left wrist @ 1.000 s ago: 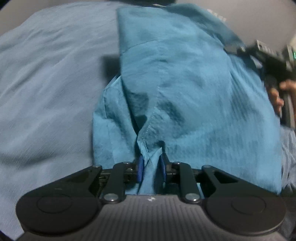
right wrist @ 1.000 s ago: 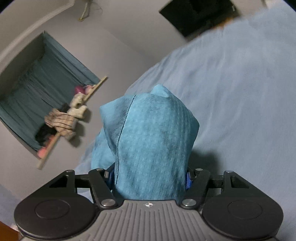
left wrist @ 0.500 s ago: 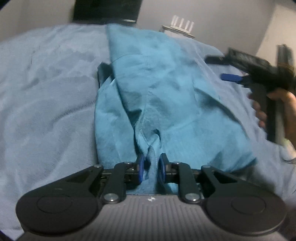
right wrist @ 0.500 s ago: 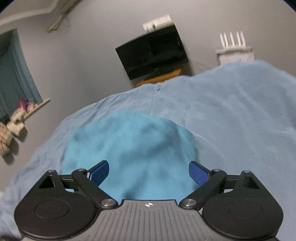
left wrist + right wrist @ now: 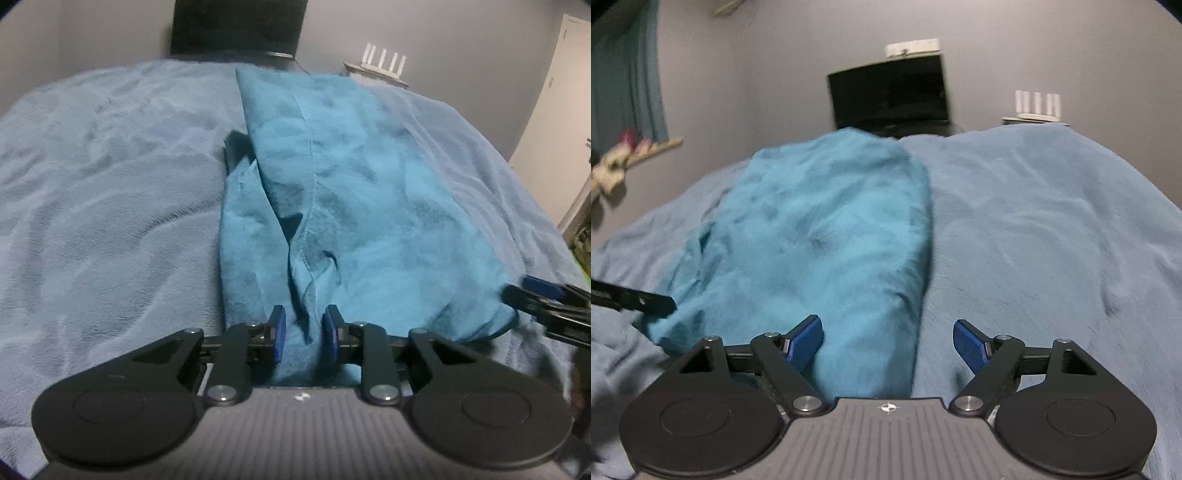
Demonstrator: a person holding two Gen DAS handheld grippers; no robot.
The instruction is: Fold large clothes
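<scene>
We saw the teal garment [image 5: 354, 192] lying on the bed [image 5: 110, 184], long axis running toward frame top, its near hem between our left gripper [image 5: 303, 334]'s narrowly parted jaws, our right gripper [image 5: 888, 341] wide and empty.

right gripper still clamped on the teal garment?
No: the right gripper has its fingers spread wide, with the teal garment lying loose on the bed.

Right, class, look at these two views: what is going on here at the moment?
A person with a gripper in each hand is folding a teal garment on a bed covered by a blue blanket. The left gripper has a fold of cloth between its slightly parted fingers. The right gripper is wide open, gripping nothing, at the garment's near edge.
</scene>
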